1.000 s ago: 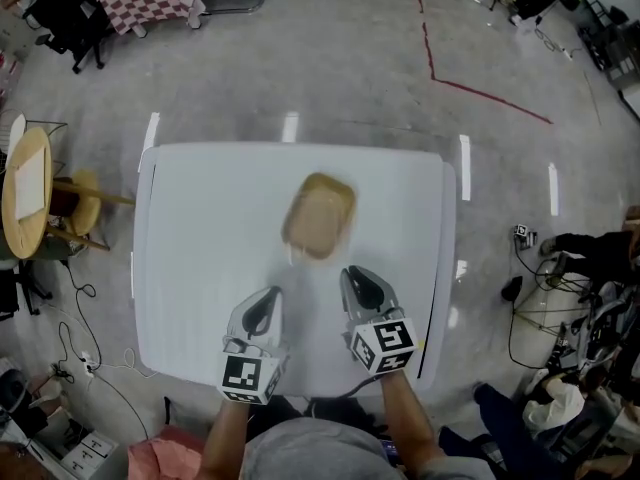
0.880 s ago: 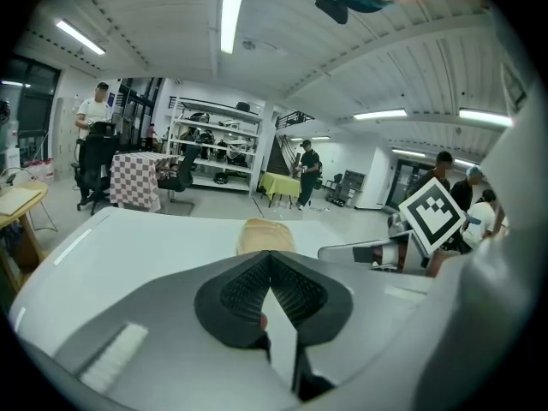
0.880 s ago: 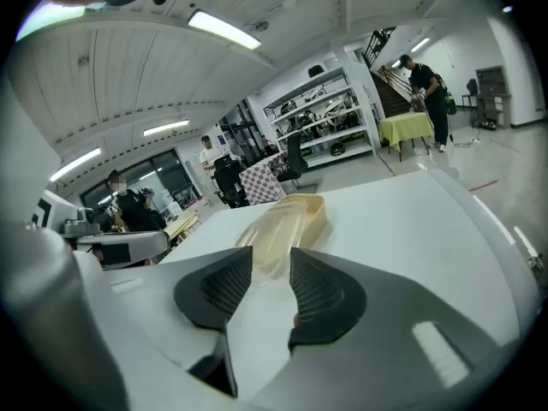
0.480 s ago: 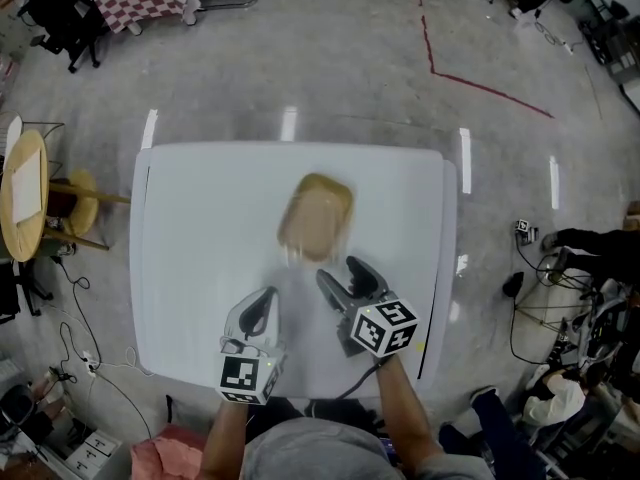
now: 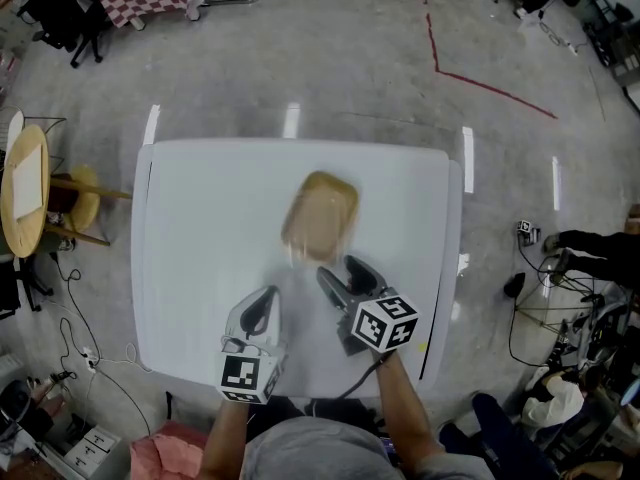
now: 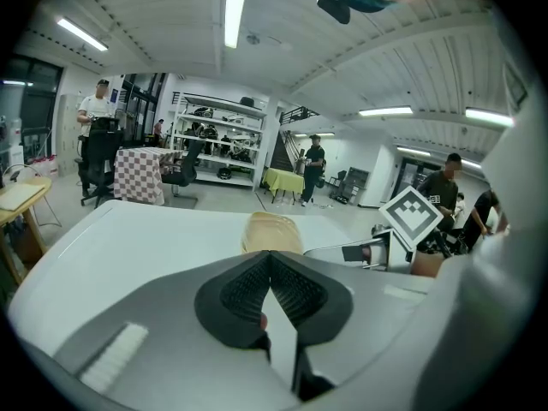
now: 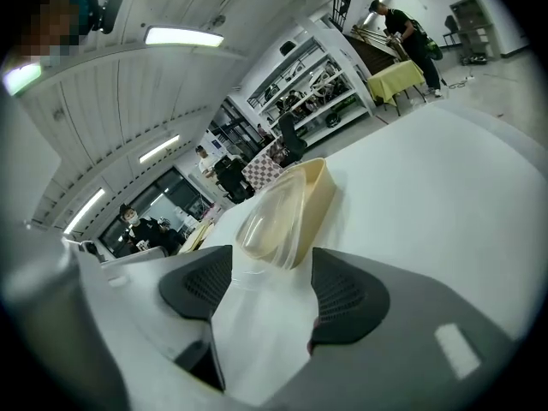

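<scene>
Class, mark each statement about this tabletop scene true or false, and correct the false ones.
1. The left hand-held gripper has its jaws pressed together with nothing between them. True.
2. The right hand-held gripper is clamped shut. False: its jaws stand apart, pointed at the container.
3. The container lies on the white table. True.
4. The container sits at the table's left edge. False: it lies near the middle.

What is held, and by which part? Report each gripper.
Nothing. Left gripper shut, empty; right gripper open, jaws apart at the container's near end.
</scene>
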Demonstrator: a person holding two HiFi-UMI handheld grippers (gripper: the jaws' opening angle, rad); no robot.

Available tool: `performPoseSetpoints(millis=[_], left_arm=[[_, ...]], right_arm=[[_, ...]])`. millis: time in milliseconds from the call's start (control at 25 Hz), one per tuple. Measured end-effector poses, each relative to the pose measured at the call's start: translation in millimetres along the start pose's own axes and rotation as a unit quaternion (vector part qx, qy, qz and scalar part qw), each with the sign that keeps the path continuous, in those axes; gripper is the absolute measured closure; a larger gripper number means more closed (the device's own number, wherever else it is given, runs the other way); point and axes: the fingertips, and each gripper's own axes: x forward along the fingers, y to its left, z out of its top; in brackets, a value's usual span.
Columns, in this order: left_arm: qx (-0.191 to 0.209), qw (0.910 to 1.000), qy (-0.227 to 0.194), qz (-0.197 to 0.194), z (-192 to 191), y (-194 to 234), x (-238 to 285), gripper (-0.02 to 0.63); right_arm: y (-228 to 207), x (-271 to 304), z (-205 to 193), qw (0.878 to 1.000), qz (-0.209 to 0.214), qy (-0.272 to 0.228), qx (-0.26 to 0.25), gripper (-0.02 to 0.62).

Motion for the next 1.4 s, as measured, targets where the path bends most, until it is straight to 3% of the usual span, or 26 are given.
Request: performPoseSetpoints(millis=[840,1160,1400], left_arm=[[-0.001,1.0000,-0.009,0.002,4,0,-13,0.595],[0.000,0.9999,-0.011,0.003,1,2,-19,0.595],[-0.003,0.9999,-0.014,0.004,2,5,-23,0.595]], right_arm=[[3,-10,2,1.000,-0.001,-0.009,0.026,0.528],[0,-11,1,0.999,-0.011,-0.014,0.035,0.584],[2,-12,3,0.999,-0.016,-0.020,0.036,0.589]])
